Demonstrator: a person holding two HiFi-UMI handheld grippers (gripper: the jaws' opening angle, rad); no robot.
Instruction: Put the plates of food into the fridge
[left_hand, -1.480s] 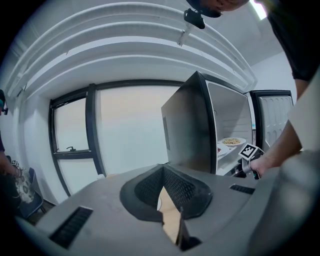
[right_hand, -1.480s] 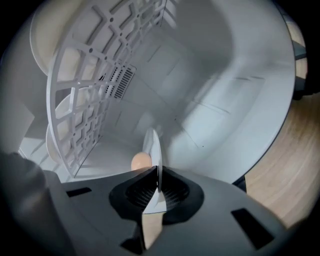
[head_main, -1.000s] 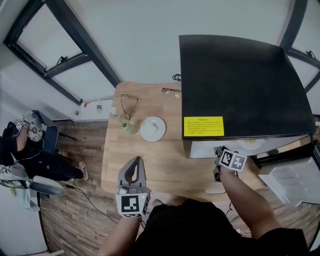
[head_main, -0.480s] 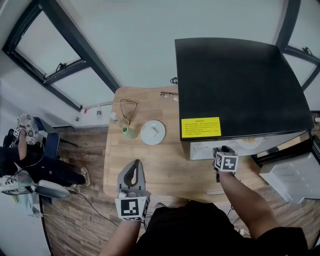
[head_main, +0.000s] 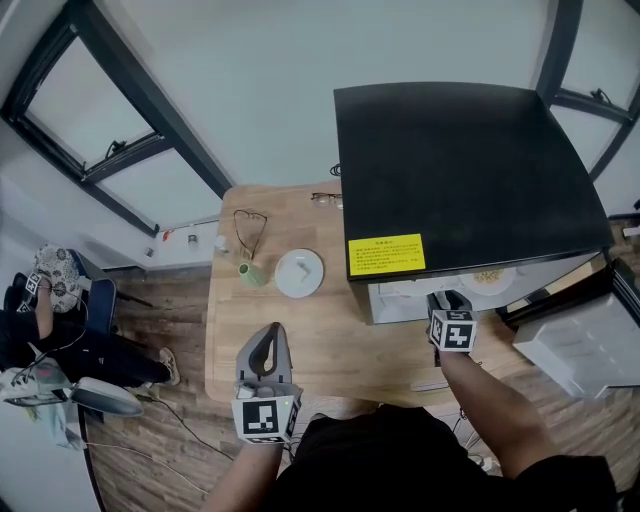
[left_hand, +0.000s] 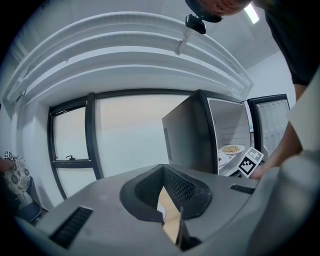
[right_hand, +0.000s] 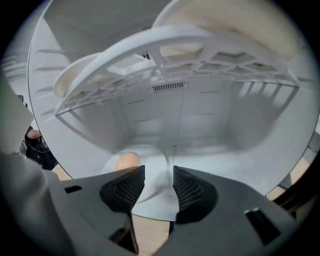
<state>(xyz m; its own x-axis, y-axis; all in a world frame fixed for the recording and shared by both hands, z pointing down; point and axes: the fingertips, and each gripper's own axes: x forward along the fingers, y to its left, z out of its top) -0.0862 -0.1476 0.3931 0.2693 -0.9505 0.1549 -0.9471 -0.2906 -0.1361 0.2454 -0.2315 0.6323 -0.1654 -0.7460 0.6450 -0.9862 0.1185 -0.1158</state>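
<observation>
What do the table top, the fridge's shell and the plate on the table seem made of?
Table top: wood or wood-look laminate, matte; pale grain lines show.
Fridge shell: probably painted metal, black, smooth, with a dull sheen.
Plate: white, likely ceramic or melamine; too small to tell which.

this looks like an office or lab room set up for recording, not a home kitchen. a small black fridge (head_main: 450, 170) stands on a plain wooden table (head_main: 300, 340). a pair of glasses (head_main: 325, 198) lies on the same table. tall dark-framed windows (head_main: 110, 120) break a plain white wall (head_main: 260, 90). loose cables (head_main: 170, 400) trail over the wood-look floor (head_main: 150, 290), and a second person (head_main: 50, 330) sits off to the side.
</observation>
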